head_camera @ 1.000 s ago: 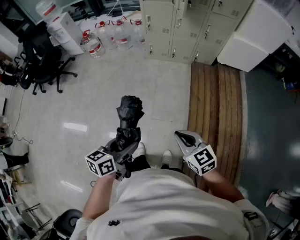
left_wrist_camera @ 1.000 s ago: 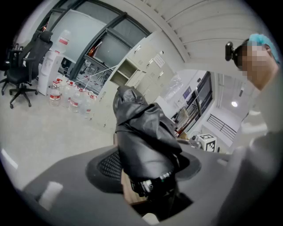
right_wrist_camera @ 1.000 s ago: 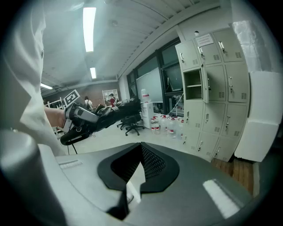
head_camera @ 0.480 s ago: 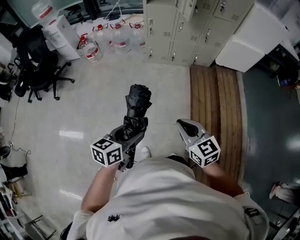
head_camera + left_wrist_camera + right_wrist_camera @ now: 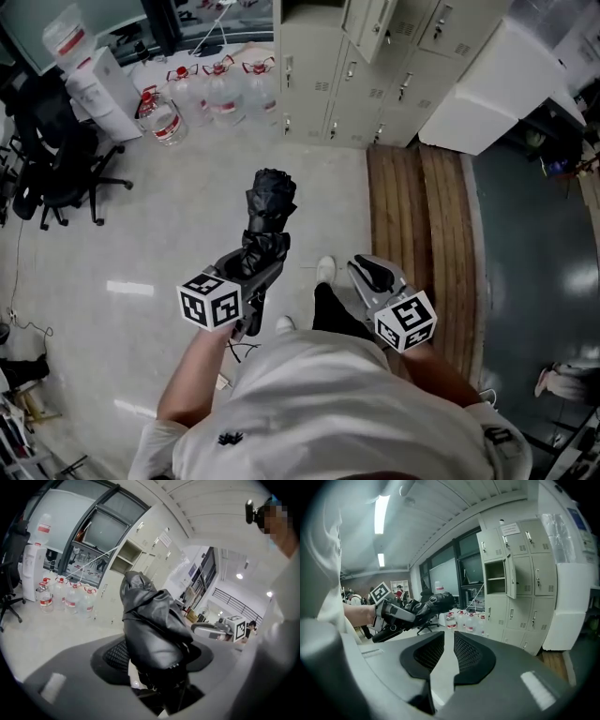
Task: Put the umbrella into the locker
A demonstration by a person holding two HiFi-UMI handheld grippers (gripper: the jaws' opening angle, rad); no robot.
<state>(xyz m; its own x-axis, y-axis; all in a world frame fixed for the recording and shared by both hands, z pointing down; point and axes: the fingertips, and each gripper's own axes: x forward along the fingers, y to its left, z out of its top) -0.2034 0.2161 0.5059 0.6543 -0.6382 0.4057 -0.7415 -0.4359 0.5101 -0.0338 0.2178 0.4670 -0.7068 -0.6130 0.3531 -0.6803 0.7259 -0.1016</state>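
Pale tiled floor (image 5: 169, 216) runs toward a bank of beige lockers (image 5: 323, 80) on the far side. Water bottles (image 5: 206, 80) stand to the far left of them, and a strip of wooden boards (image 5: 422, 216) lies on the right. One locker door (image 5: 367, 28) hangs open, and the right gripper view shows the open compartment (image 5: 495, 576) beside it. The step in hand looks like the carry, with the person mid-stride and the lockers well apart from both tools. The folded black umbrella (image 5: 266, 216) is pinched in the left tool (image 5: 255, 272). The jaws clamp the lower part of the bundle, so the crumpled fabric end points far, toward the lockers. The right tool (image 5: 368, 274) is held alongside on the right, its jaws drawn together to a thin slit with nothing between them. Both forearms are bent and pushed forward from the body, the tools roughly level and aimed ahead. The next move probably calls for closing the gap to the lockers. The umbrella would then need raising to the open compartment and feeding in fabric end first. The free right tool could steady the door if it swings.
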